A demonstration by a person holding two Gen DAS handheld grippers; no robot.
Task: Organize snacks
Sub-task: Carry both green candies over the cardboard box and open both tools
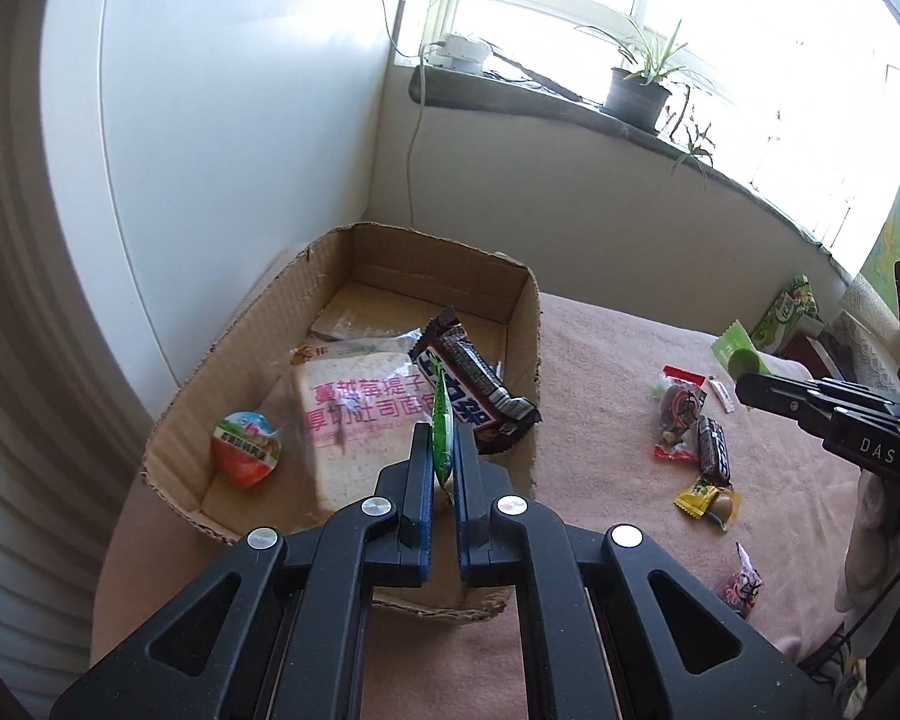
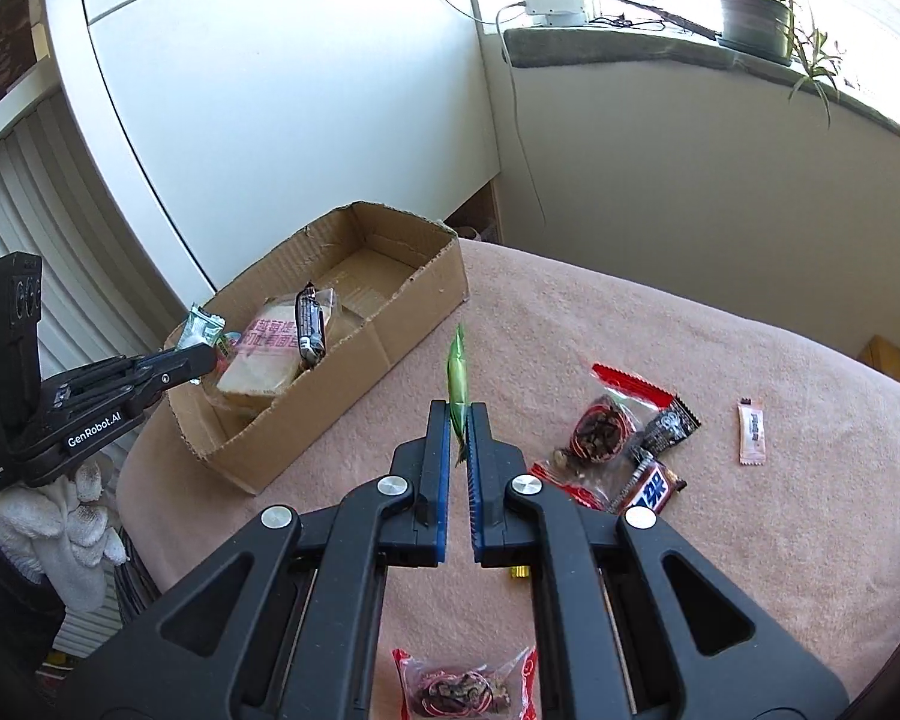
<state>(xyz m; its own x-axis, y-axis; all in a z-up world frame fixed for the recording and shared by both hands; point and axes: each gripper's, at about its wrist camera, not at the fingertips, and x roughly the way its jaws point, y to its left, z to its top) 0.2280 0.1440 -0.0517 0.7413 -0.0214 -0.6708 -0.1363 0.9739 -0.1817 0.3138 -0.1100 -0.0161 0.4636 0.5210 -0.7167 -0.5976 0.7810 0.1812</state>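
Observation:
My left gripper (image 1: pixel 443 441) is shut on a small green snack packet (image 1: pixel 442 429), held edge-on above the near end of the open cardboard box (image 1: pixel 525 324). The box holds a wrapped toast loaf (image 1: pixel 354 420), a dark chocolate bar (image 1: pixel 474 384) and a red-orange egg-shaped snack (image 1: pixel 247 447). My right gripper (image 2: pixel 460 420) is shut on another green packet (image 2: pixel 457 381), held above the pink cloth right of the box (image 2: pixel 330 414). The left gripper (image 2: pixel 201 360) with its green packet (image 2: pixel 201 327) shows at the box's left side.
Loose snacks lie on the pink cloth: a red-edged bag of dark pieces (image 2: pixel 606 438), small chocolate bars (image 2: pixel 654 489), a pink sachet (image 2: pixel 752 432), another red bag (image 2: pixel 465 684), a yellow packet (image 1: pixel 707 501). Green boxes (image 1: pixel 789 315) stand at the far right. A windowsill with a potted plant (image 1: pixel 639 93) lies behind.

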